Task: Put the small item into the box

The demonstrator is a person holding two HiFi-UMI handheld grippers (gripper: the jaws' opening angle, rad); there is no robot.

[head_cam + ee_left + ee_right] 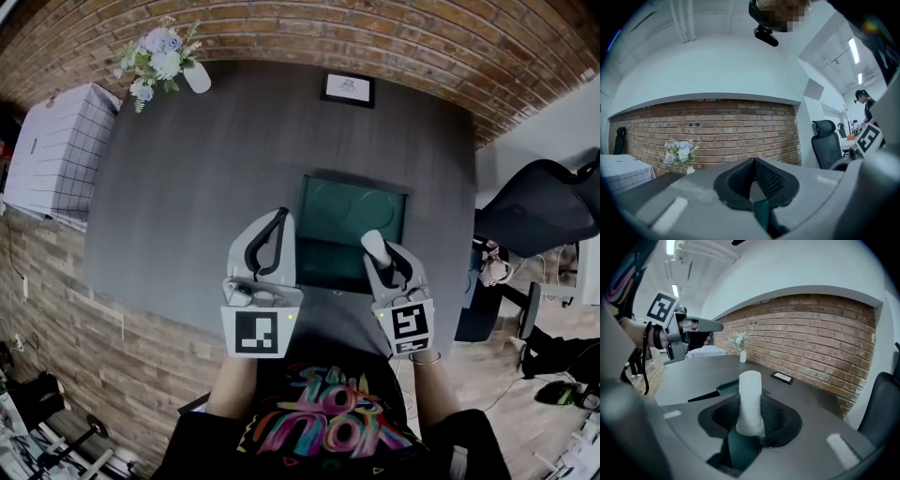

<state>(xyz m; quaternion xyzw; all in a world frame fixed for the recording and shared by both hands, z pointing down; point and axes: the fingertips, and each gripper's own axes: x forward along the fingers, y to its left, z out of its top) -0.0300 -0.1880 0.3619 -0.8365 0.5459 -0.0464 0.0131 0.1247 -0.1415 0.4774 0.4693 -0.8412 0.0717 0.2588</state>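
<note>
An open dark green box lies on the dark table, just beyond both grippers. My right gripper is shut on the small item, a white cylinder that stands upright between the pads, over the box's near right edge. In the right gripper view the small item rises out of my right gripper, and a corner of the box shows behind it. My left gripper hovers beside the box's left edge, tilted up, shut and empty. Its tips meet in the left gripper view.
A vase of pale flowers and a small framed card stand at the table's far edge by the brick wall. A white checked cabinet is at the left, an office chair at the right.
</note>
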